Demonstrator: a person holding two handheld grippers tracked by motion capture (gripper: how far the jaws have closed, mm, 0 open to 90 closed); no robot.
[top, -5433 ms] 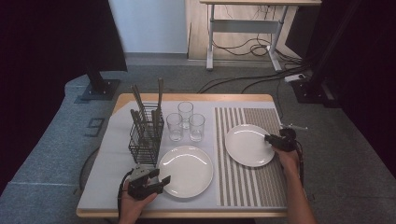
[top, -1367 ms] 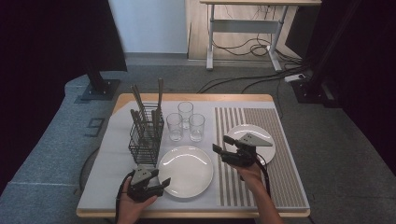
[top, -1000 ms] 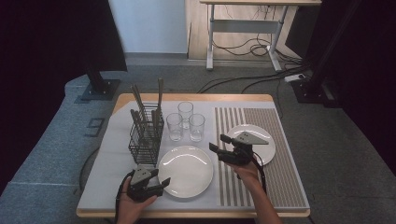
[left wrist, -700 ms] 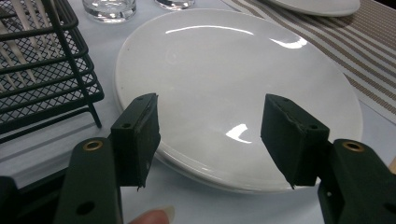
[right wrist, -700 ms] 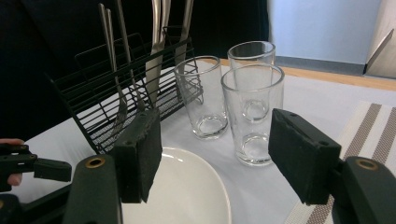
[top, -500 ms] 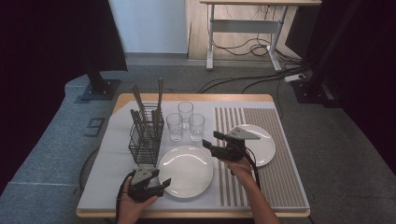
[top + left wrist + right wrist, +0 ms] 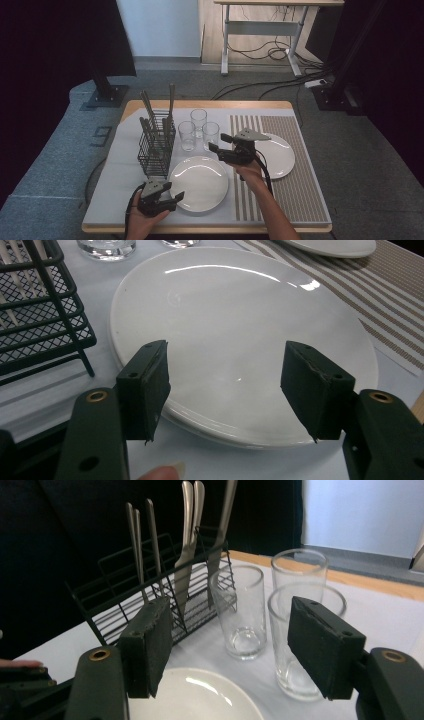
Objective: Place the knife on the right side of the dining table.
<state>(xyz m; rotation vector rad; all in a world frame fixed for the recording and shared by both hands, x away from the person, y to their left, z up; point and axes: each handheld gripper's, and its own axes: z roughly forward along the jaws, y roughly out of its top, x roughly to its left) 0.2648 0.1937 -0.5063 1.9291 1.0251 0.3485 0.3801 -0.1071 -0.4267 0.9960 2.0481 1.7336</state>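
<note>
Three glasses (image 7: 199, 131) are faced by the right gripper (image 7: 220, 146), jaws spread wide, while the near plate (image 7: 199, 183) is approached by the open-jawed left gripper (image 7: 176, 198).

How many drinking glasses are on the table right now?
3, in a tight cluster right of the wire basket: the back glass farthest from the person, the front-left glass nearest the basket, and the front-right glass just ahead of the right tool. None looks hidden.
</note>
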